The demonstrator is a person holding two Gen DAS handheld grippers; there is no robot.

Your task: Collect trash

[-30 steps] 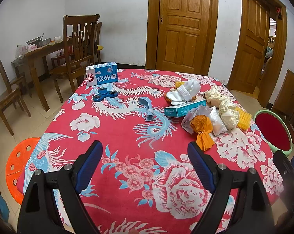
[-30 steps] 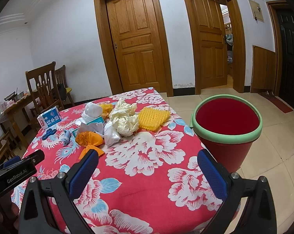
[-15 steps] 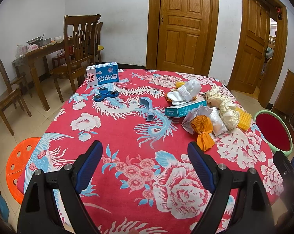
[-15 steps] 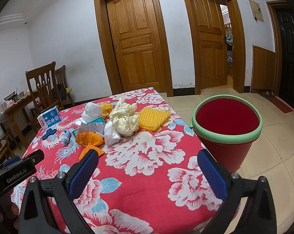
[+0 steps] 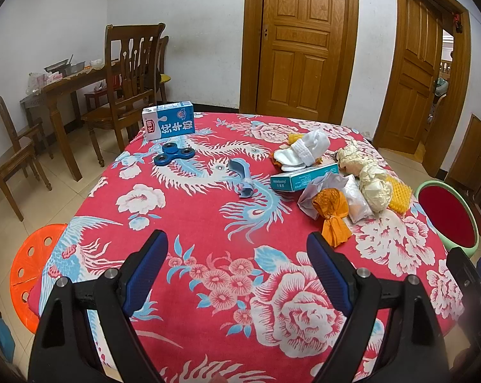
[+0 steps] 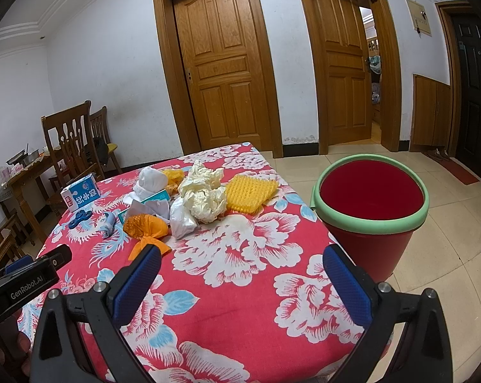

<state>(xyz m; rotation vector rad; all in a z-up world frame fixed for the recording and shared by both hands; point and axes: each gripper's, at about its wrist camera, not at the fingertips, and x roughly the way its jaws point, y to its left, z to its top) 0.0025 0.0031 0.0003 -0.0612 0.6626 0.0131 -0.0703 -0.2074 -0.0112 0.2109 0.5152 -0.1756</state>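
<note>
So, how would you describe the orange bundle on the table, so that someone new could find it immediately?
Start from the red floral tablecloth and go to the pile of trash on the side nearest the red bucket with a green rim. At the pile's near edge lies the crumpled orange plastic bag. Unlike the white and cream wads beside it, it is bright orange with a twisted tail.

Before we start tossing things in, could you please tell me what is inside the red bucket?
The red bucket shows only bare red inner walls, with no trash visible. Its near rim hides the bottom, so I cannot see that.
</note>
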